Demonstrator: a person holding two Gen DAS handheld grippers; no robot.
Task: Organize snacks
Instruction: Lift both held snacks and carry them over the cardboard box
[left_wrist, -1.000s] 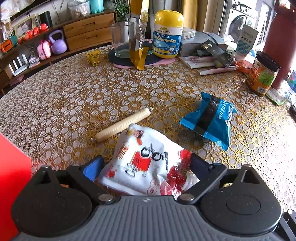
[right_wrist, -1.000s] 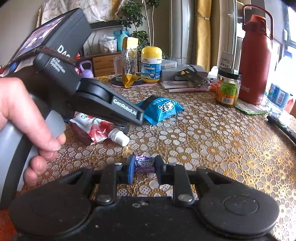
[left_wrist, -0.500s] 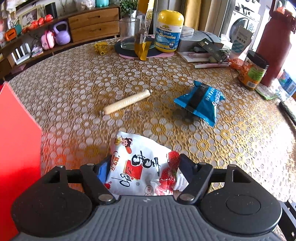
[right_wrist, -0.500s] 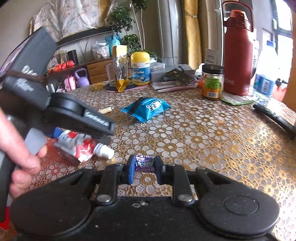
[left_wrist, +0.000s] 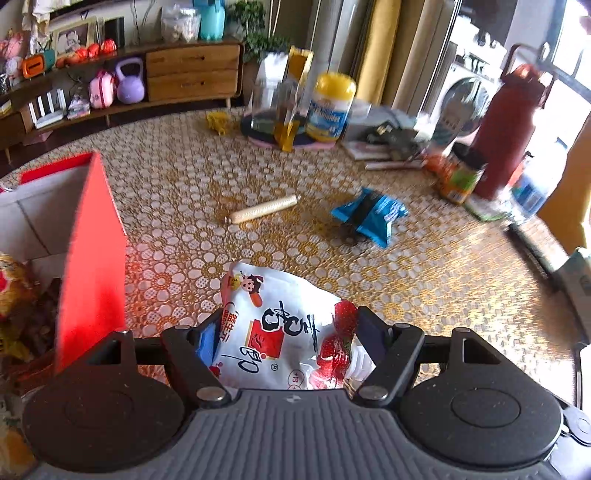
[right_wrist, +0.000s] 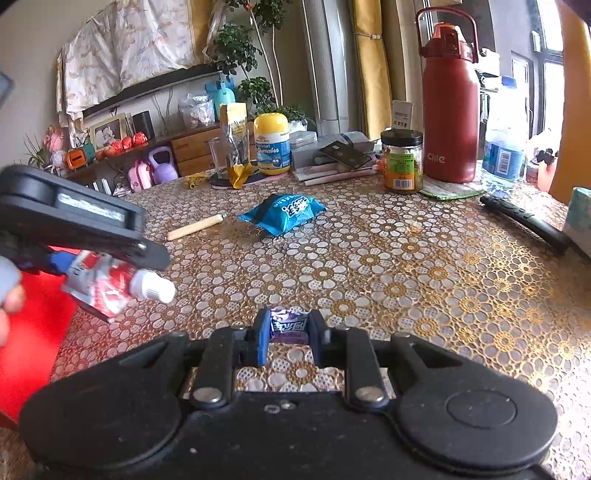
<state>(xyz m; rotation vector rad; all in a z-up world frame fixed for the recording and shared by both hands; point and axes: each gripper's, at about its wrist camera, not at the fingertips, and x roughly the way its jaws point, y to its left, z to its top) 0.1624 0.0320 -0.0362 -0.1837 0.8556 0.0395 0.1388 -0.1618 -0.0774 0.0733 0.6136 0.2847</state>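
Living room; round table under a gold-and-white floral lace cloth, sideboard behind. Item 1: left gripper, fingers clamped on a white spouted drink pouch printed with strawberries, carried clear of the cloth just beside the wall of a red box; the right view showed the pouch hanging capped spout outward. Item 2: right gripper, fingers closed on a small purple-wrapped candy, low over the table. Item 3: sausage stick and blue snack bag, loose mid-table, well apart from the box. Item 4: yellow-lidded gummies jar, drinking glass, red flask, at the far edge, not in play. Risks, as judged: the soft, slick pouch was held across its body and could slide or sag out of the grip; its dangling corner could catch the box wall and tip the box; the tiny candy could twist out if the pinch slackened.
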